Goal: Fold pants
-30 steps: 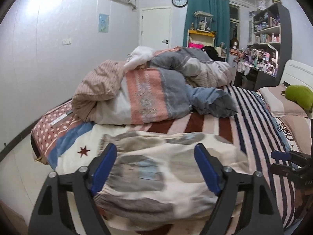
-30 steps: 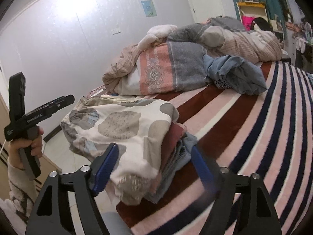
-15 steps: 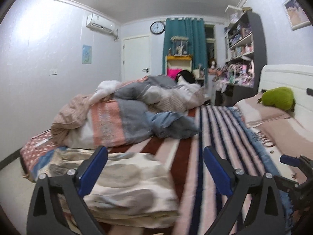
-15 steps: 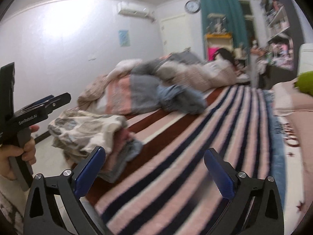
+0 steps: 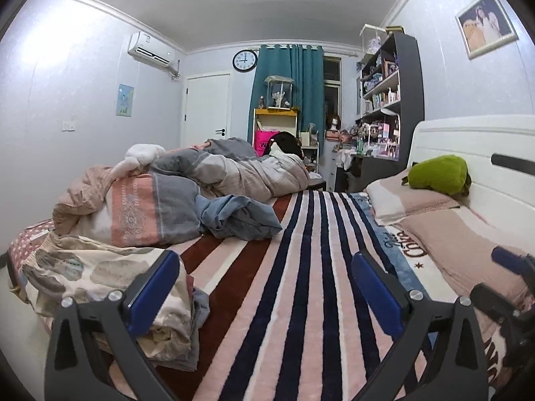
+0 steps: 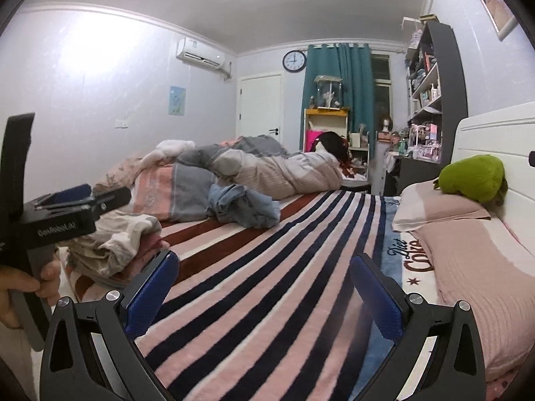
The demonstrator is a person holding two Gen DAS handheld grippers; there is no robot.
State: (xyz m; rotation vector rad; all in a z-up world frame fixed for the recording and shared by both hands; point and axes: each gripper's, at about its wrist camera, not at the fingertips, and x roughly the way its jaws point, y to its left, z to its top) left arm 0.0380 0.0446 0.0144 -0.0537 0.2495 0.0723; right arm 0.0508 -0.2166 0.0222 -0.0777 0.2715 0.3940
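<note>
Between garments: both tools empty over the bed, next pair likely the blue heap

The striped blanket (image 5: 301,267) gives wide bare room at centre; the bed's left edge lies just beyond the folded patterned pants (image 5: 97,267) on their stack, near left. The crumpled blue pants (image 6: 244,209) lie far centre against the duvet (image 5: 207,180), calling for a forward reach. Left gripper (image 5: 264,287) and right gripper (image 6: 264,287) both gape, holding nothing
</note>
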